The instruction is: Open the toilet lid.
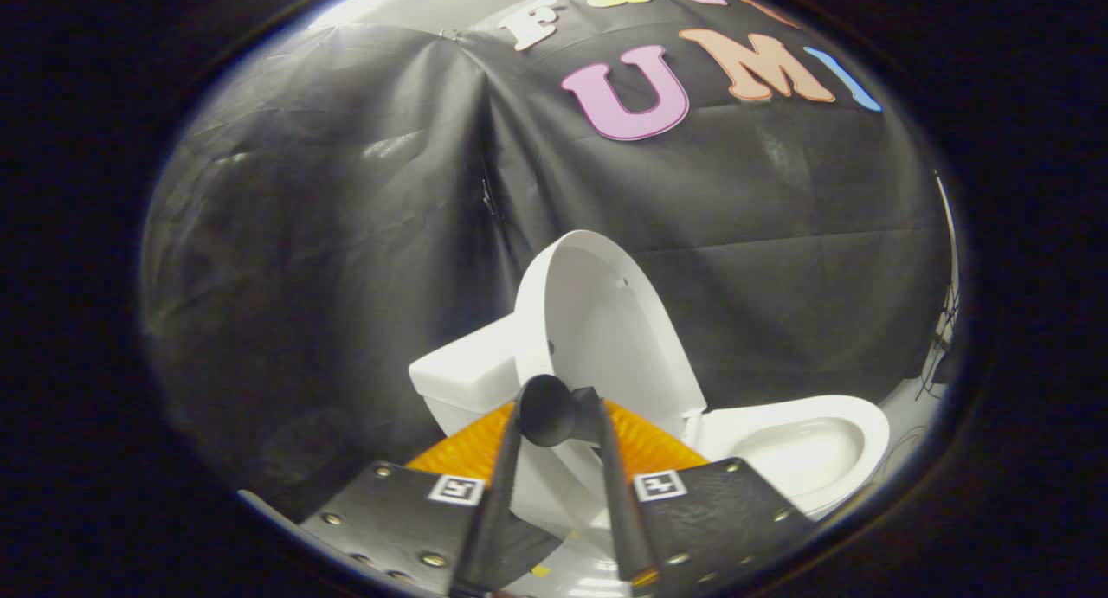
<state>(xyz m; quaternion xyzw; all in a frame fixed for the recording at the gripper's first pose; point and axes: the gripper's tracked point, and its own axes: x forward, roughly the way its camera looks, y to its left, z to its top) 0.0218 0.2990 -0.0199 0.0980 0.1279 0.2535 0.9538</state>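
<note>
In the gripper view, the toilet lid (606, 321) stands raised, leaning back near upright toward the tank (463, 369), with its white underside facing out over the bowl (805, 446). The gripper (558, 425) sits close in front of the lid's lower part, and its two fingers (498, 494) are drawn narrow around a dark rounded knob (547, 410) that appears fixed to the lid; both seem to press on it, though the far side of the contact is hidden. Judging by how things lie, the opening is largely done: the bowl is uncovered and the lid is well past halfway. What is probably left is to settle the lid against the tank and let go of the knob. As for writing, the fingers' mounts carry small square black-and-white marker tags (456, 490), which are patterns, not words; no brand or label is legible on the toilet itself.
</note>
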